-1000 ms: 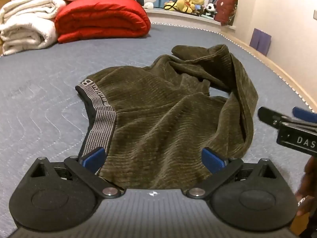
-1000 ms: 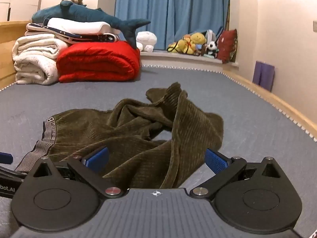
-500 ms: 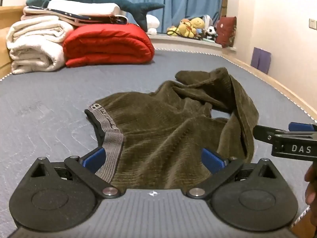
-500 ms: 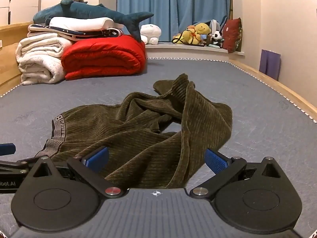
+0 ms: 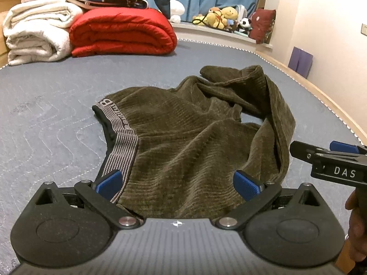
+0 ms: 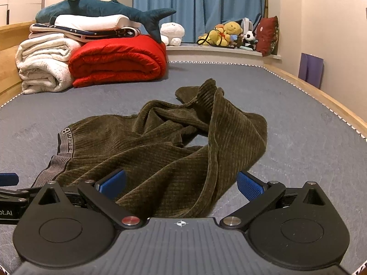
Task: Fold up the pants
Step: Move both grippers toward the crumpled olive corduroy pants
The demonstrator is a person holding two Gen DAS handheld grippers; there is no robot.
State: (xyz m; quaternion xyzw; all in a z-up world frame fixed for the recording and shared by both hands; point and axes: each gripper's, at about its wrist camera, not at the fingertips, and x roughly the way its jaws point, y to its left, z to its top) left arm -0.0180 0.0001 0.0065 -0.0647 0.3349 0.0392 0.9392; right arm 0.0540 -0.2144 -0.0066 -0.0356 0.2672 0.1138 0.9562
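Both claws are hovering spread at the pants.
The olive pants are lying crumpled on the bed; left claw and right claw are gripping nothing.

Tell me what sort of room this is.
Most likely a bedroom, possibly a child's. The olive corduroy pants lie on a grey quilted mattress. Folded white and red blankets sit at its far end, with plush toys before blue curtains.

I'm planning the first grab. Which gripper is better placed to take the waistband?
Left. The left gripper is open with the striped waistband by its left finger; the right gripper faces the crumpled legs.
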